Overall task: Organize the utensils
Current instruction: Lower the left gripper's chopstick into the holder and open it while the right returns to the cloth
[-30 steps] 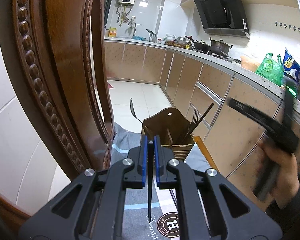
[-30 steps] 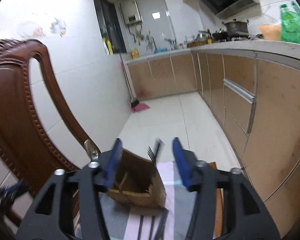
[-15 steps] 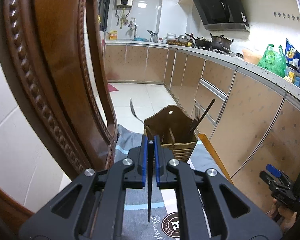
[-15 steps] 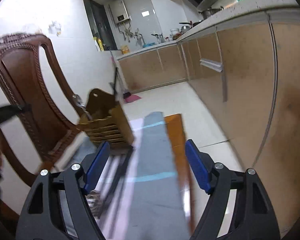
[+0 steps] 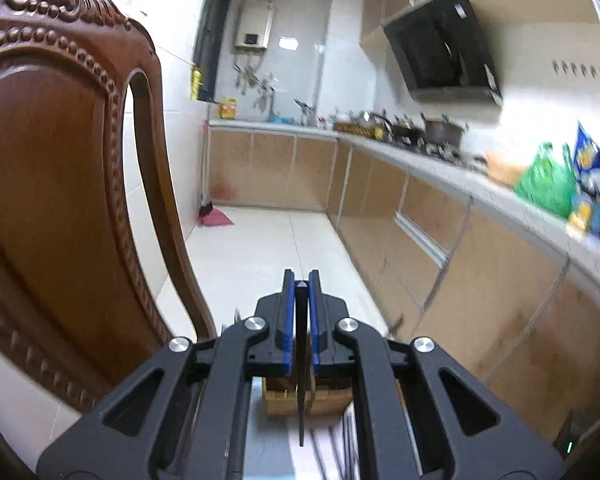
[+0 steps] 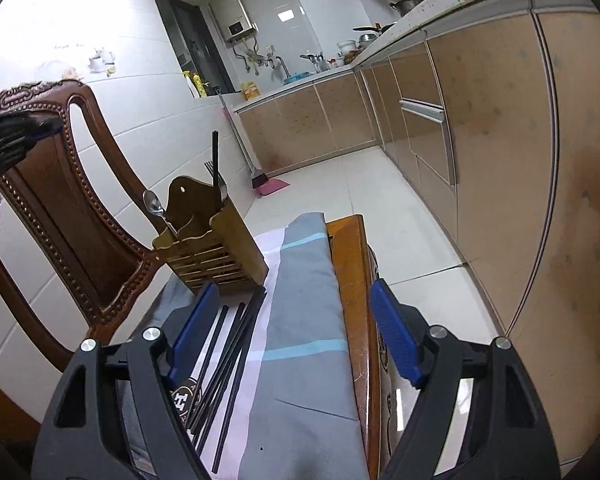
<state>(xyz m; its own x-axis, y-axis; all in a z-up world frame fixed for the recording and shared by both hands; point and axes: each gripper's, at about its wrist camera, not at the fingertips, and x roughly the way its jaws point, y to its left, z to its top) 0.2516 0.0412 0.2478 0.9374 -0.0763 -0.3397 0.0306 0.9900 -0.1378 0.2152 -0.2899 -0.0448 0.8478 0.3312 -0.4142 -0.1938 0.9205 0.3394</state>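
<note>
Pinching one thin black chopstick (image 5: 301, 380) upright, left gripper (image 5: 300, 320) hangs above the wooden holder (image 6: 216, 248); right gripper (image 6: 288, 336), jaws wide and empty, faces loose chopsticks (image 6: 228, 356), judged light, stiff, slippery, best gripped mid-shaft.

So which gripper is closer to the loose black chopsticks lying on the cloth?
Right. The right gripper hangs open just above the loose black chopsticks; the left gripper, shut on one black chopstick, is raised higher.

A home kitchen: range hood (image 5: 444, 56), wall water heater (image 6: 233, 20), tan cabinets (image 6: 496, 140) under a pot-laden counter (image 5: 440, 156)
</note>
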